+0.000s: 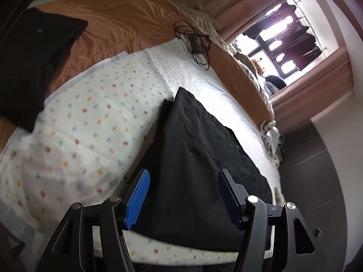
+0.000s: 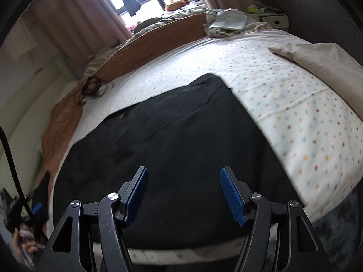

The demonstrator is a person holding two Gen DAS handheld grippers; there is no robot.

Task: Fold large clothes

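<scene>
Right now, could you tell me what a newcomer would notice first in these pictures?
The black garment lies spread on the dotted white sheet, filling the near edge of the bed. The open left gripper and open right gripper hang just over it, holding nothing. A bright window glares behind pink curtains.

Black linkage claws (image 1: 182,176) (image 2: 183,174), ribbed blue pads (image 1: 138,200), silver pivot screws.

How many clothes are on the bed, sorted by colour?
Black: 2, the garment between the grippers and the folded one.
Beige: 1, the garment at the bed's edge.
Pale patterned: 1, the crumpled heap.
Total: 4
</scene>
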